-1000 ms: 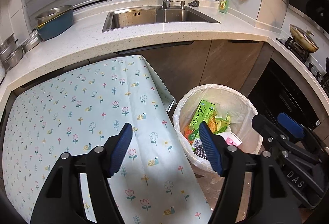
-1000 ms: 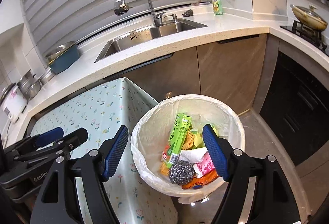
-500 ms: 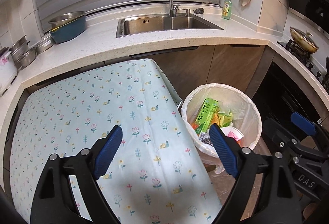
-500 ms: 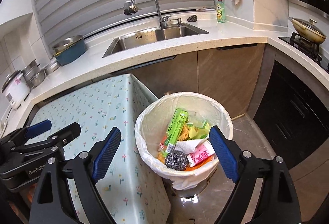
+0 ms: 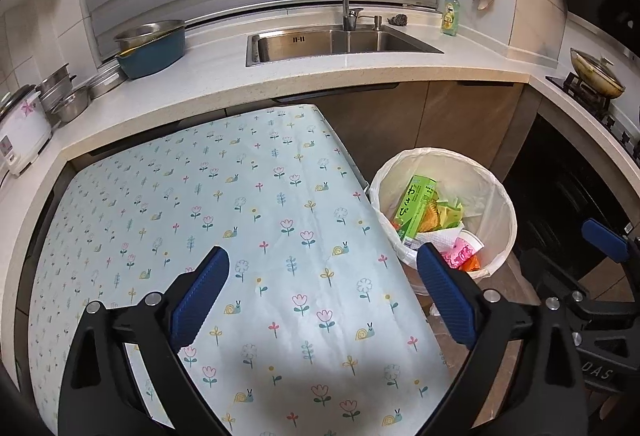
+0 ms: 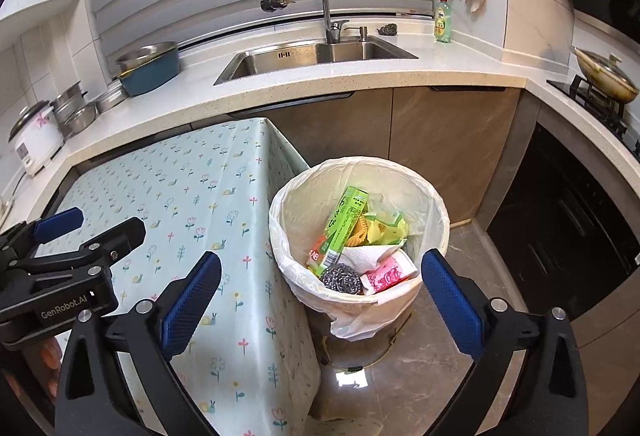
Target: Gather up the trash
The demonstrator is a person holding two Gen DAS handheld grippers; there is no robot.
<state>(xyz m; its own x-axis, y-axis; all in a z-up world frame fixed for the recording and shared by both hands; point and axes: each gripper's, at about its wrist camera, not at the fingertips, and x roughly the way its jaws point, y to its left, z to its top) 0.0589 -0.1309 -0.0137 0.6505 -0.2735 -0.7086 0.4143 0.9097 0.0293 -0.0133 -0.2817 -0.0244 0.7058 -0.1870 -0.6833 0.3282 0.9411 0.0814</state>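
1. Above the table edge: left gripper [image 5: 322, 298] hanging over the floral tablecloth [image 5: 224, 220], blue pads [image 5: 200, 288] spreading wider at this moment, nothing between them.
2. Above the bin's near rim: right gripper [image 6: 320, 300] likewise empty-jawed and spreading, framing the trash bin [image 6: 436, 212] from the near side; seen from the left wrist view at 3 o'clock, low at the frame's edge.
3. Step in hand, by judgement: release just over, both tools empty and standing off from the bin; collecting looks close to done, since no loose rubbish shows on the cloth in either view.
4. Next move, by judgement: either a scan for leftover rubbish out of frame, or a grasp on the white liner [image 6: 352, 320] at its folded rim, one tool at 9 o'clock of the bin and one at 3 o'clock, to gather it shut.
5. Task's thing: round bin standing on the brown floor, just beside the table's hanging cloth, at 3 o'clock of the table in the left view.
6. Contents: green box [image 6: 346, 228] leaning upright at 11 o'clock, yellow wrappers [image 6: 384, 228] at 1 o'clock, steel scourer [image 6: 342, 278] at 6 o'clock, pink packet [image 6: 386, 272] at 5 o'clock with white paper just beside it, something orange underneath.
7. Fill level: well below the rim, liner loose and wrinkled over the edge.
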